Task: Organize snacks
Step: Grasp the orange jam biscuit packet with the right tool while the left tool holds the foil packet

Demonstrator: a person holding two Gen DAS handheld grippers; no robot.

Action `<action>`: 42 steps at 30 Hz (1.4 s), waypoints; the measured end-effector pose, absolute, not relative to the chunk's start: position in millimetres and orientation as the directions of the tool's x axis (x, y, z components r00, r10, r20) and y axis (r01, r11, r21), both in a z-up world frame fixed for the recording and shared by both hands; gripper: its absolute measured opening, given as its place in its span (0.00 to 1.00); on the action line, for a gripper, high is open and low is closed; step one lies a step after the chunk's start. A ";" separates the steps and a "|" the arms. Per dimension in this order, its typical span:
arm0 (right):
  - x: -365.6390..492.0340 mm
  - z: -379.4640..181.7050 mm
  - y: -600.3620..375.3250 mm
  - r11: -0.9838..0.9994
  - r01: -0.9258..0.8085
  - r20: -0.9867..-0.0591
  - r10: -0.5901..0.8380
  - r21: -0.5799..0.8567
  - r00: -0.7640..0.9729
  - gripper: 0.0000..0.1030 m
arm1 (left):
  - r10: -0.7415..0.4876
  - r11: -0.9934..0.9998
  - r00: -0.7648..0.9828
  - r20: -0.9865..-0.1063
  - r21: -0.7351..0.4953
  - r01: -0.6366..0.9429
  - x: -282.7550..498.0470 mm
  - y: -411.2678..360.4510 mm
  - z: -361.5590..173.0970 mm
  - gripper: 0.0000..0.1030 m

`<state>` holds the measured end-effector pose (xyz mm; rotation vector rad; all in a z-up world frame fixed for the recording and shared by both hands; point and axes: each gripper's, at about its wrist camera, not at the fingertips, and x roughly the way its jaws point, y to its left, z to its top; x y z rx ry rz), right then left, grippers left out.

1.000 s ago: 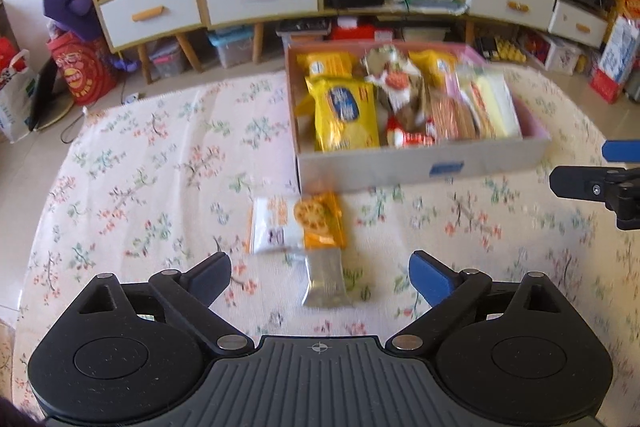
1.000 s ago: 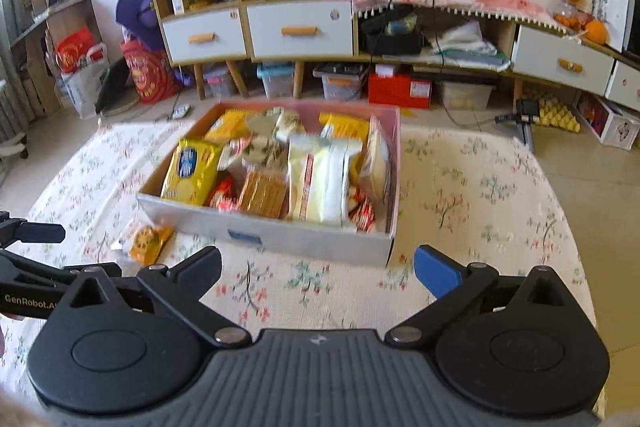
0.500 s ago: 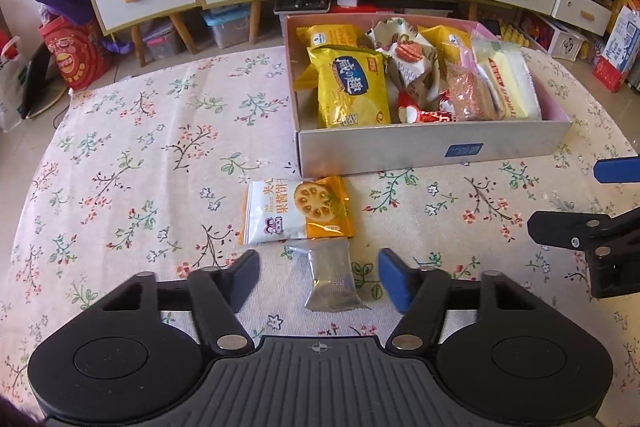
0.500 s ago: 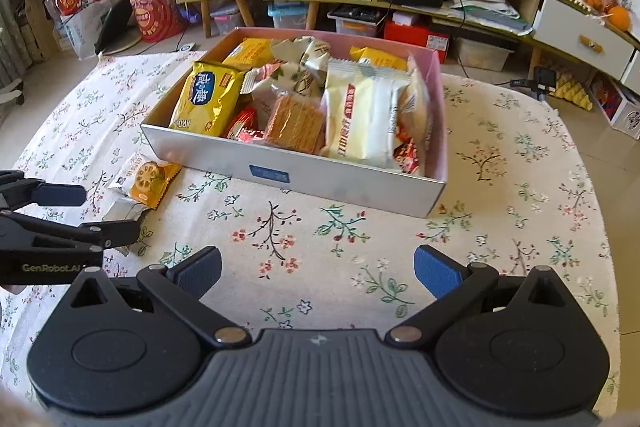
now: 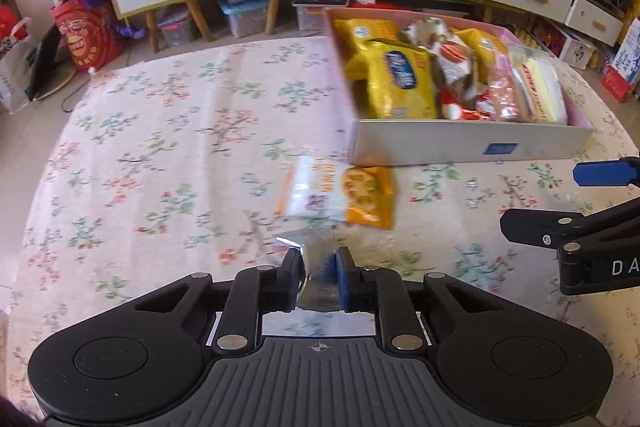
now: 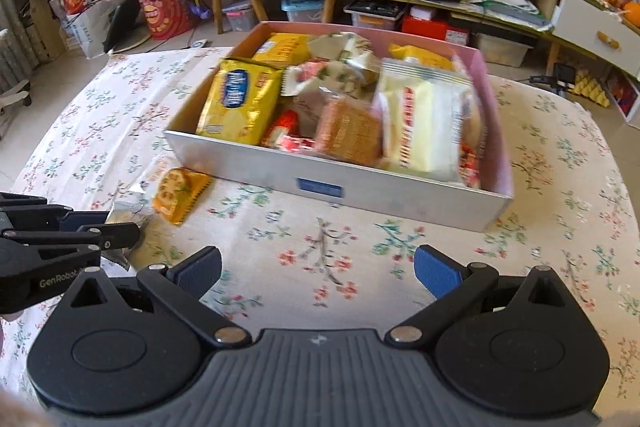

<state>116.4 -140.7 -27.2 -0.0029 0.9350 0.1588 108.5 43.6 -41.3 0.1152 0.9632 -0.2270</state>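
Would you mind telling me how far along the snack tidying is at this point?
Mostly done: the box already holds many packets. In hand: the left tool has just closed on the silver packet lying on the tablecloth. Left: that packet and the orange cracker packet beside the box still need to go in. The right tool is open and empty.

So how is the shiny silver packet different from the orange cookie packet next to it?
The silver packet is plain and shiny, while the orange cookie packet is orange and white with a cookie picture. The silver packet looks smaller than the cookie packet. The left gripper has just closed on the silver packet, which sits pinched between its jaws; the cookie packet lies untouched on the flowery tablecloth. Both are outside the snack box.
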 end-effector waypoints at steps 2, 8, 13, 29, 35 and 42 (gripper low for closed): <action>116.6 -28.3 -132.8 0.984 -0.163 -0.793 0.159 0.077 0.588 0.99 | -0.131 0.973 0.556 -0.821 0.001 0.230 107.6 54.3 -40.4 0.15; 120.2 -34.6 -107.1 0.952 -0.293 -0.760 0.255 0.090 0.597 0.92 | -0.107 0.982 0.559 -0.822 0.000 0.188 108.9 83.7 -43.5 0.15; 127.8 -45.9 -87.3 0.926 -0.370 -0.753 0.294 0.072 0.588 0.86 | -0.114 0.988 0.551 -0.827 -0.033 0.154 108.9 105.7 -44.7 0.15; 130.7 -53.3 -40.5 0.865 -0.497 -0.725 0.387 0.070 0.570 0.77 | -0.096 0.993 0.553 -0.828 -0.040 0.112 108.8 141.4 -49.4 0.16; 126.6 -43.7 -31.5 0.810 -0.579 -0.718 0.458 0.094 0.524 0.71 | -0.086 0.995 0.556 -0.827 -0.044 0.087 108.8 152.1 -49.6 0.16; 140.7 -43.0 -36.7 0.870 -0.488 -0.711 0.382 0.063 0.590 0.72 | -0.085 0.995 0.550 -0.831 -0.045 0.086 109.2 151.5 -51.8 0.19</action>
